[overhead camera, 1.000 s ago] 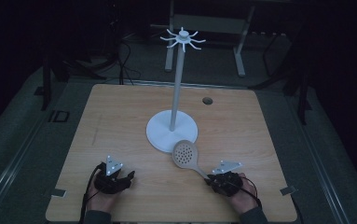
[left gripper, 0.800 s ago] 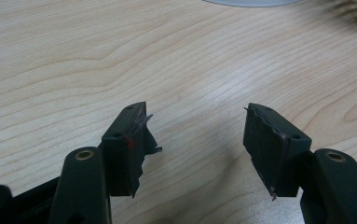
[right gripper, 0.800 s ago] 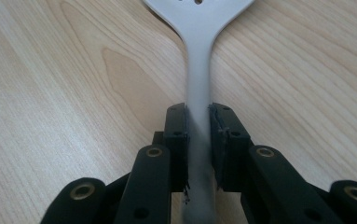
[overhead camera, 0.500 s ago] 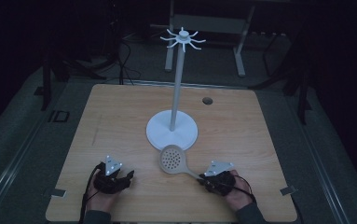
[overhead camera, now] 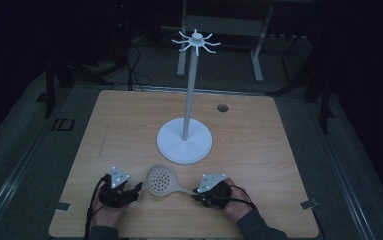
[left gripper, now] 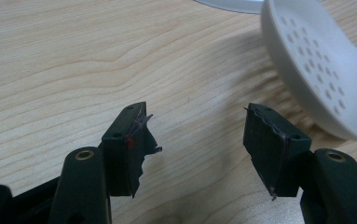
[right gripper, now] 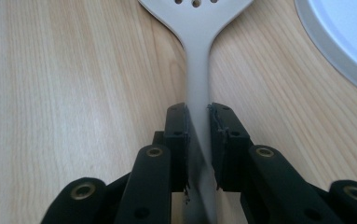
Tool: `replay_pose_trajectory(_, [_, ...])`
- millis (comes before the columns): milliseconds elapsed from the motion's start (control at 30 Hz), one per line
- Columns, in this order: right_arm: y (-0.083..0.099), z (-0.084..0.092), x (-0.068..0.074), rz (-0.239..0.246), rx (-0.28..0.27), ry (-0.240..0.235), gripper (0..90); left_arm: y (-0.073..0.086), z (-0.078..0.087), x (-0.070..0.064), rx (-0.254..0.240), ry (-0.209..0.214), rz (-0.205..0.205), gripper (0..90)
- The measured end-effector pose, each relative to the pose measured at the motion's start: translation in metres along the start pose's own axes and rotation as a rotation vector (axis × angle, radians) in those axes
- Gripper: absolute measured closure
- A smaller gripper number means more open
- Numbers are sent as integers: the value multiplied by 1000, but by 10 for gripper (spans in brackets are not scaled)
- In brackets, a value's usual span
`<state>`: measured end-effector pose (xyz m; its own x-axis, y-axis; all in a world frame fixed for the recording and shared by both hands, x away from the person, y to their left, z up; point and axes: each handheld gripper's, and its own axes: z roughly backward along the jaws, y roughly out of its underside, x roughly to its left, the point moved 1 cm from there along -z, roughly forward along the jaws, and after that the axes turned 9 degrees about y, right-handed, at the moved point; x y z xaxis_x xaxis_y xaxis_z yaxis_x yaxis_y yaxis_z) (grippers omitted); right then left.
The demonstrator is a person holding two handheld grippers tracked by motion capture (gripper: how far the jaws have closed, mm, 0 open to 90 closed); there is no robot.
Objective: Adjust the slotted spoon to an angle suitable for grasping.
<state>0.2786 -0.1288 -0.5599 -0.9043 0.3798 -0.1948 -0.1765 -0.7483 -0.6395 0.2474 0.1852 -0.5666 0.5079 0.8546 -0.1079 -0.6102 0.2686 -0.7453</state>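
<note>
1. The left gripper [overhead camera: 138, 187] sits at the near left of the wooden table [overhead camera: 129, 120], well to the left of and nearer than the white stand's base [overhead camera: 184, 141]. In the left gripper view its two black jaws stand wide apart with bare wood between them, and the pads [left gripper: 134, 144] touch nothing.

2. Just right of that gripper lies the slotted spoon [overhead camera: 160, 180], a pale perforated skimmer. Its round bowl lies just in front of the stand's base, on the near side, close to it but apart from it. In the left gripper view the bowl [left gripper: 325, 79] curves in at the upper right, beyond the right-hand jaw and clear of it.

3. The spoon's handle runs rightward and toward the table's near edge, away from the base, into the right gripper [overhead camera: 197, 192].

4. The right gripper lies at the near right, in front of and slightly right of the stand's base. In the right gripper view its jaws are closed on the spoon's handle [right gripper: 197, 74], the pads [right gripper: 178, 140] pressing on both sides of it, with the base's rim [right gripper: 334, 60] at the upper right.

5. From the base the stand's pole [overhead camera: 191, 90] rises upright to a ring of hooks [overhead camera: 196, 42].
</note>
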Motion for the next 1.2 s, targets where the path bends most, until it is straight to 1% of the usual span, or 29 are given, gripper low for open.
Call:
replay_pose_trajectory(100, [-1,-6,-2,13,7,-6,774,0,0,0,0,0,0,403])
replay_pose_trajectory(167, [0,-6,-5,-4,-1,-20,769,0,0,0,1,0,0,403])
replay_pose_trajectory(233, [2,-5,-6,-10,-1,-17,749,0,0,0,0,1,1,403])
replay_pose_trajectory(300, [3,-3,-7,-5,16,1,703,0,0,0,-1,0,2,403])
replay_pose_trajectory(433, [12,5,-9,-5,33,7,650,0,1,0,-4,-2,5,403])
replay_pose_trajectory(567, [26,19,-10,13,56,25,614,0,0,1,-5,-3,9,404])
replay_pose_trajectory(600, [26,19,-10,13,56,25,614,0,0,1,-5,-3,9,403])
replay_pose_trajectory(667, [37,29,-12,11,70,27,588,0,0,1,2,-3,4,403])
replay_pose_trajectory(700, [39,32,-12,8,73,25,584,0,-1,0,2,-3,2,403])
replay_pose_trajectory(800, [44,36,-13,1,76,20,590,0,-1,0,7,-4,2,404])
replay_pose_trajectory(833, [50,40,-15,-3,76,-1,633,0,-2,0,8,-4,2,404])
replay_pose_trajectory(900, [51,40,-18,-13,74,-33,688,0,-2,0,8,-3,2,403])
replay_pose_trajectory(1000, [49,38,-22,1,80,-59,699,0,-2,0,6,-3,1,403])
replay_pose_trajectory(1067, [47,36,-25,24,77,-52,700,0,-2,0,3,-3,3,403])
replay_pose_trajectory(1133, [44,33,-30,29,77,-53,701,0,-1,0,0,-4,7,403])
replay_pose_trajectory(1167, [42,31,-31,39,74,-51,701,0,-1,1,-2,-6,7,403])
replay_pose_trajectory(1200, [42,31,-31,39,74,-51,701,0,-1,1,-2,-6,7,403])
